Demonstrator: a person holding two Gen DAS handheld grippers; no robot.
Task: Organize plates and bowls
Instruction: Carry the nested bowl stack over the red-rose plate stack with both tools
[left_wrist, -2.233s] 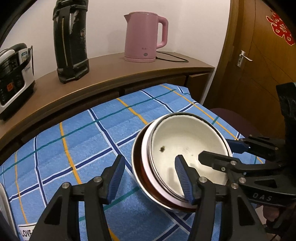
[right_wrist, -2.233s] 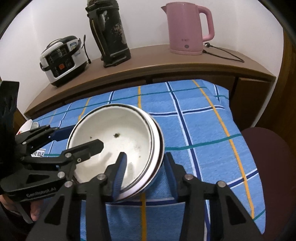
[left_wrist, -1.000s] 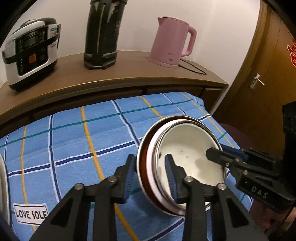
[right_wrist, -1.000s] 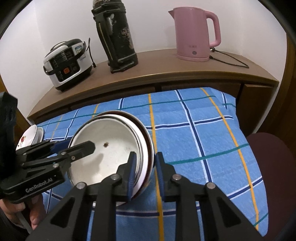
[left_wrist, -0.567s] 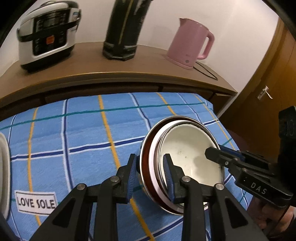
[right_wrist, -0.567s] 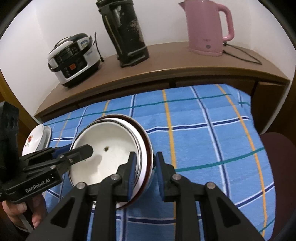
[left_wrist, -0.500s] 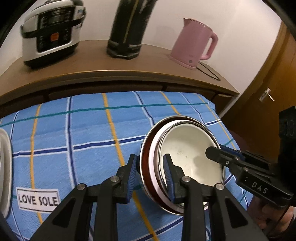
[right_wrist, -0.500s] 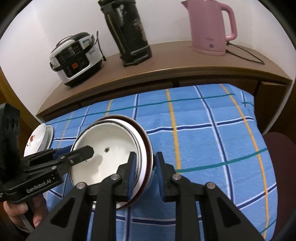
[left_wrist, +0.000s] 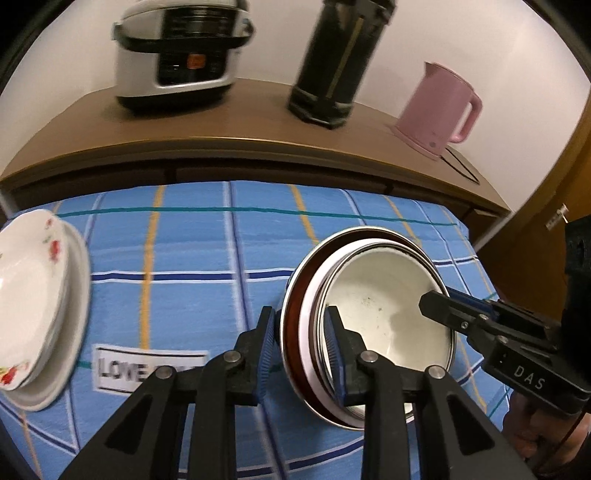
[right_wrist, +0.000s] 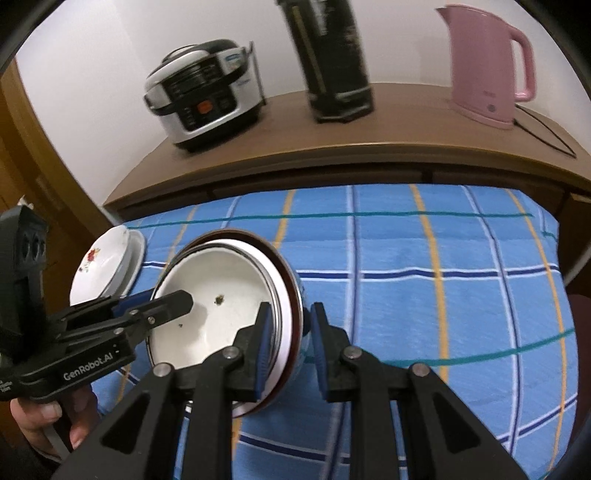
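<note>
- Between the blue-padded fingers of the left gripper (left_wrist: 301, 341), the near rim of a nested stack of round bowls (left_wrist: 384, 314) is pinched: a white-lined bowl set inside a pale one, both inside a dark reddish-brown one. These jaws are closing, nearly together, with one pad inside the stack and one outside.
- At the opposite rim, the same stack (right_wrist: 221, 306) is clamped by the right gripper (right_wrist: 288, 345), whose jaws are nearly together on the rim.
- The stack is held tilted above a blue checked tablecloth with yellow, navy and teal lines (left_wrist: 192, 258), between the two grippers. Whether its lower edge touches the cloth cannot be told.
- A few dark specks are seen on the white inside of the top bowl.
- Part of a hand (right_wrist: 40, 417) is seen wrapped around the left gripper's handle in the right wrist view.
- At the cloth's left edge, well apart from the held stack, a white floral dish resting on a plain white plate (left_wrist: 33, 295) is seen.
- A white label printed with black letters (left_wrist: 122, 367) lies on the cloth between that dish and the left gripper.
- Behind the cloth, a brown wooden counter (left_wrist: 229, 122) carries a silver and black rice cooker (left_wrist: 184, 55), a tall black flask (left_wrist: 340, 62) and a pink electric kettle (left_wrist: 439, 110).
</note>
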